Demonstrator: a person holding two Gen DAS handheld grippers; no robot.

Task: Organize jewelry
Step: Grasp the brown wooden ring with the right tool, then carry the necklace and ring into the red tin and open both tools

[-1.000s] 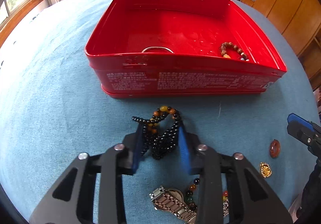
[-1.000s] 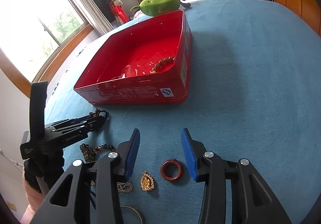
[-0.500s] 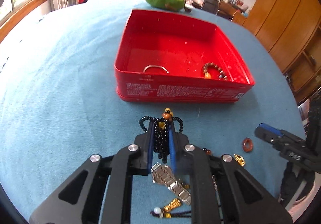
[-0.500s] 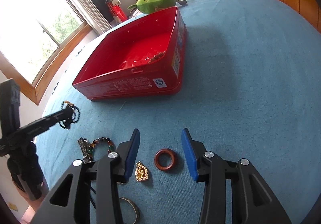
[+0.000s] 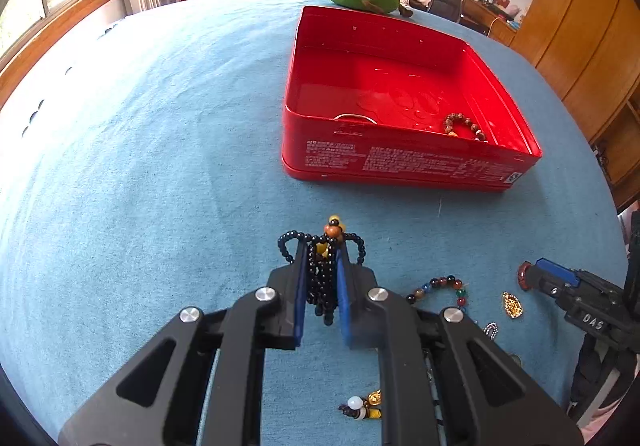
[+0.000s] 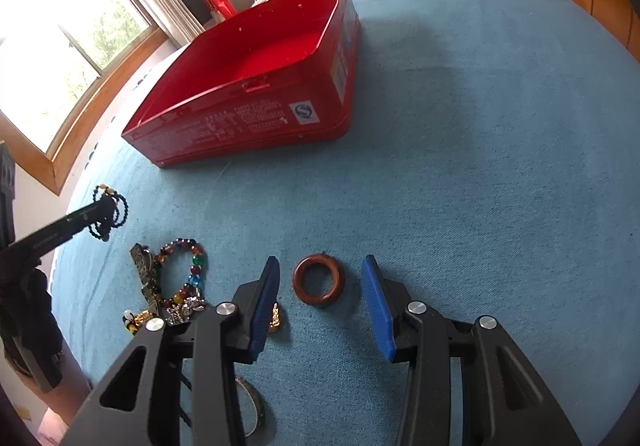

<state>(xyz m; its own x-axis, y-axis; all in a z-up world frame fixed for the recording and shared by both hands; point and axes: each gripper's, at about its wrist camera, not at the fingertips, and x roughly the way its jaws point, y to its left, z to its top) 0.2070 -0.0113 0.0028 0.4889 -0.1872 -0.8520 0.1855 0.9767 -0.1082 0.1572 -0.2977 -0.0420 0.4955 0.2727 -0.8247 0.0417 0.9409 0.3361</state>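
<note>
Since a second ago, the black bead necklace (image 5: 322,278) has been lifted clear of the blue cloth-covered counter (image 5: 140,166) and drawn back from the red tin (image 5: 400,162), and the left tongs (image 5: 322,266) have narrowed onto it — the strand is now pinched tight between the blue pads, its loops and amber beads spilling out in front. The right tongs (image 6: 320,286) have been lowered over the reddish-brown ring (image 6: 319,281), which lies flat on the cloth between the half-open jaws, untouched by either pad.

Progress is judged as early to middling. Two pieces are already inside the tin: a silver bangle (image 5: 355,118) against the near wall and a brown bead bracelet (image 5: 464,125) toward the right corner. The necklace is held in the air but not yet delivered.

Left on the cloth are the ring, a gold pendant (image 5: 512,304), a multicoloured bead bracelet (image 6: 182,272), a metal watch (image 6: 145,274), a small yellow-and-black charm (image 5: 360,408) and a further bangle (image 6: 252,406) partly hidden under the right tongs. More than half of the pieces are therefore still to be gathered.
</note>
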